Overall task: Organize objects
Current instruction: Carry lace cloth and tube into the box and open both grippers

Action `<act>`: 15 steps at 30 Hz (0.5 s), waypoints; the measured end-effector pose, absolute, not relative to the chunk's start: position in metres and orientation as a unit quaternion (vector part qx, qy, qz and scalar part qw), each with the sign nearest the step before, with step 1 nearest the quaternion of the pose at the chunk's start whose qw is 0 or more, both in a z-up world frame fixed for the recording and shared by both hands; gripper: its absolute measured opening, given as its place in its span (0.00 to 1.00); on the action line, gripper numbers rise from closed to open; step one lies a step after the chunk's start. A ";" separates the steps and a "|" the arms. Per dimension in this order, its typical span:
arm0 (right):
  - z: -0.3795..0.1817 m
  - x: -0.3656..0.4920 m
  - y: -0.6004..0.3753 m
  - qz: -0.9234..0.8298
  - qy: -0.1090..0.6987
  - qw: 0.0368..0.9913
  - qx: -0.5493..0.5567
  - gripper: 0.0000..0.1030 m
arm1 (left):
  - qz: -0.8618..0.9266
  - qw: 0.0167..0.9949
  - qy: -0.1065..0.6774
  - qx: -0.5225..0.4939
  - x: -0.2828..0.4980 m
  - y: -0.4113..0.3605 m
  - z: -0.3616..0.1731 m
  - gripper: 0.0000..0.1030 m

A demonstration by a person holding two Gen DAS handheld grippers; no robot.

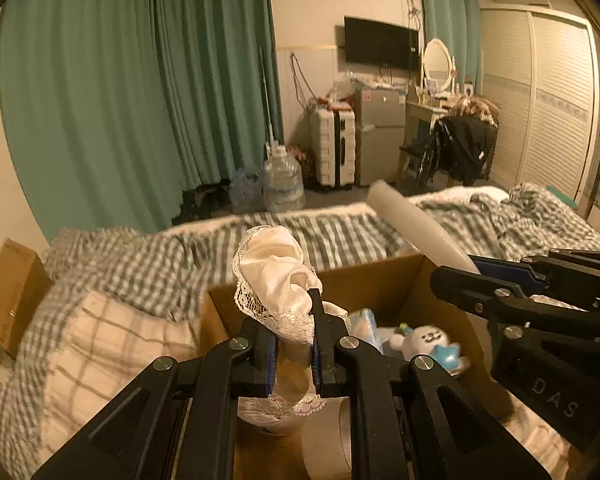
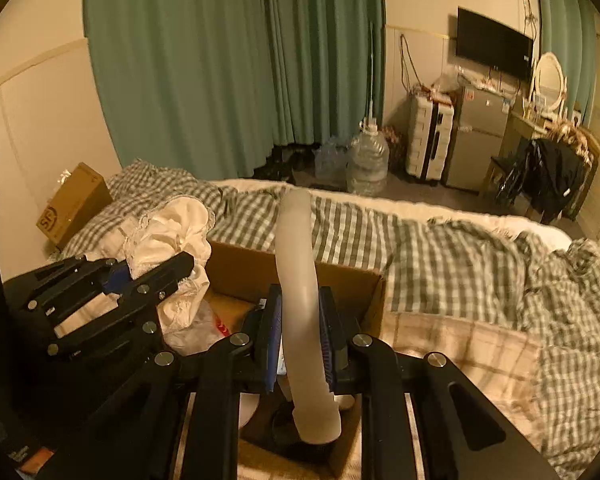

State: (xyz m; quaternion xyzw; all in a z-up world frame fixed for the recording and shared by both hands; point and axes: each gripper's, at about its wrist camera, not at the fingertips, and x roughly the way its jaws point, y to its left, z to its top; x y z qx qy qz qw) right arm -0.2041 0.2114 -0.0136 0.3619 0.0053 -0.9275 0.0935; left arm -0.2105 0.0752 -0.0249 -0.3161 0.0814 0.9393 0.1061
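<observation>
My left gripper (image 1: 294, 344) is shut on a white lace-trimmed cloth (image 1: 276, 280) and holds it above an open cardboard box (image 1: 380, 280) on the bed. The cloth also shows in the right wrist view (image 2: 172, 236), where the left gripper (image 2: 140, 276) reaches in from the left. My right gripper (image 2: 300, 332) is shut on a long pale translucent cylinder (image 2: 300, 280) that sticks up over the same box (image 2: 356, 292). In the left wrist view the right gripper (image 1: 476, 276) holds the cylinder (image 1: 412, 224) at the box's right edge. A white and blue plush toy (image 1: 428, 340) lies inside the box.
The box sits on a bed with a green checked cover (image 2: 460, 264). A second cardboard box (image 2: 76, 204) stands at the bed's far left by the wall. Behind the bed are green curtains (image 1: 140, 80), water jugs (image 1: 282, 184), a suitcase (image 1: 334, 148), a small fridge (image 1: 380, 136) and a wardrobe (image 1: 540, 96).
</observation>
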 end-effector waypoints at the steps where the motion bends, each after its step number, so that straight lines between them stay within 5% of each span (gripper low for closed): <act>1: -0.021 -0.208 0.212 -0.925 0.003 0.094 0.367 0.16 | 0.938 0.106 0.083 -0.319 -0.213 0.076 -0.029 0.12; 15: -0.072 -0.226 0.227 -0.915 -0.035 0.097 0.390 0.19 | 0.928 0.111 0.099 -0.340 -0.216 0.089 -0.066 0.17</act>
